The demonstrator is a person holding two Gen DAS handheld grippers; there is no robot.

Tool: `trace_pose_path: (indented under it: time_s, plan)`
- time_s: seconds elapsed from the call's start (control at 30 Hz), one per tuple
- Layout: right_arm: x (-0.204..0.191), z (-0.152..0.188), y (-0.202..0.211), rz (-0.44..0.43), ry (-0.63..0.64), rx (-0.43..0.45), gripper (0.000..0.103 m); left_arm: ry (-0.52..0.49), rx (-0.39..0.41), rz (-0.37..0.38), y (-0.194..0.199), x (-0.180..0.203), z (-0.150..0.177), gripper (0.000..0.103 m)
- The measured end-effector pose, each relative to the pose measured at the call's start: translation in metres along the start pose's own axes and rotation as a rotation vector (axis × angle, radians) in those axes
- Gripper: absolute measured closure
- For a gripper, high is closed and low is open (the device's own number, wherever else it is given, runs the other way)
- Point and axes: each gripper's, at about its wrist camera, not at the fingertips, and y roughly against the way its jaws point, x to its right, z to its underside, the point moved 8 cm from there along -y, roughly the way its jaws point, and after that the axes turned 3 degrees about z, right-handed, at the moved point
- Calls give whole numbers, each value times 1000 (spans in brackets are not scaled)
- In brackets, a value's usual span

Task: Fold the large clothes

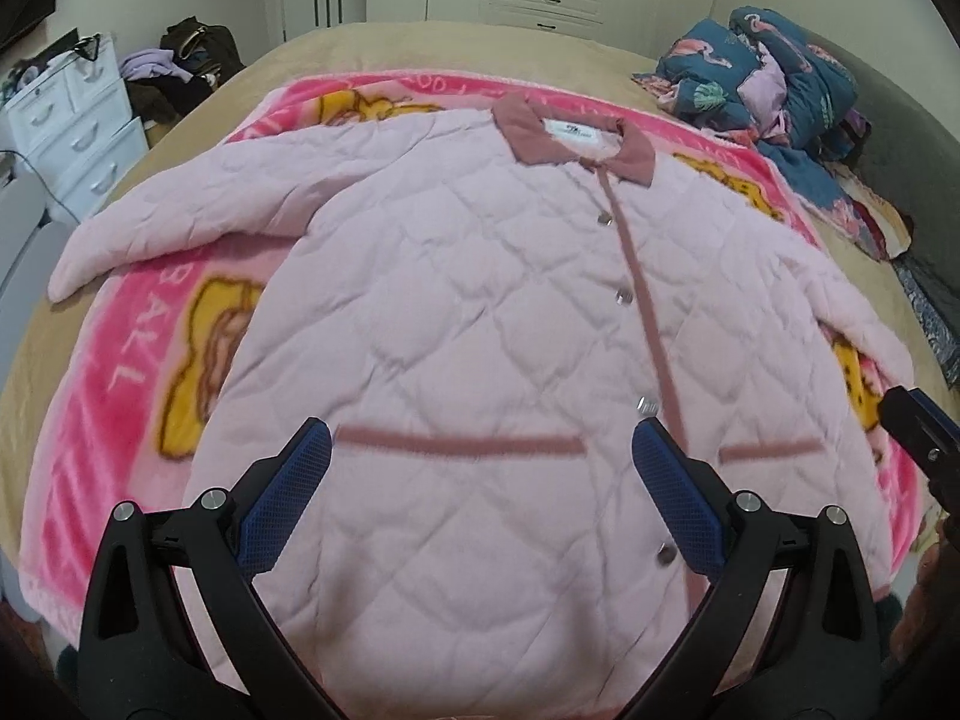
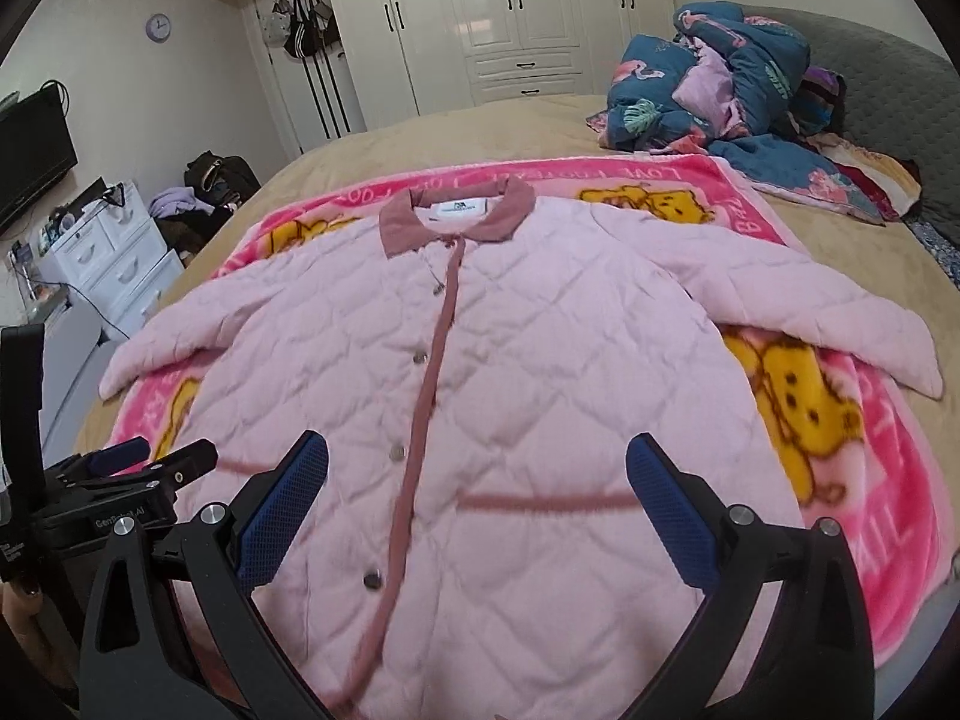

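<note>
You are holding both the left gripper (image 1: 480, 468) and right gripper (image 2: 477, 480) with fingers spread wide, gripping nothing, hovering above the pale pink quilted button-front jacket (image 1: 456, 312).

Place: a home bedroom
Bed (image 2: 372, 150): beneath the tongs, tan cover, cartoon fleece blanket (image 2: 840, 420)
Wardrobe (image 2: 528, 12): white, beyond the bed's far edge
Left of tongs: white drawer unit (image 2: 114, 252), wall-mounted TV (image 2: 30, 156), wall clock (image 2: 159, 27)
Far right: crumpled duvet (image 2: 720, 90)
</note>
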Motion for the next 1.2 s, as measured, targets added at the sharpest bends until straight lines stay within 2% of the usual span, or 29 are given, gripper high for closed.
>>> trace_pose_path:
  time_s: [0.2, 0.27, 0.5, 0.7, 0.8, 1.0, 1.13, 1.2]
  plan:
    - [9, -35, -20, 3, -24, 19, 4, -27, -19, -3, -19, 14, -34, 9]
    - [14, -47, -28, -21, -48, 14, 4, -43, -19, 9, -25, 21, -45, 9]
    - [43, -78, -57, -1, -107, 12, 4, -61, -42, 3, -56, 39, -73, 9]
    - [95, -92, -80, 57, -198, 9, 4, -88, -39, -17, -83, 56, -95, 9]
    - [129, -95, -93, 97, -251, -2, 4, -75, -54, 10, -100, 66, -102, 9]
    - [204, -89, -106, 185, -391, 1, 4, -91, -58, 26, -131, 91, -107, 9]
    - [259, -82, -112, 283, -472, 3, 4, -90, -97, 29, -156, 104, -106, 9]
    - [282, -76, -115, 304, -526, -6, 4, -92, -104, 31, -165, 110, -106, 9]
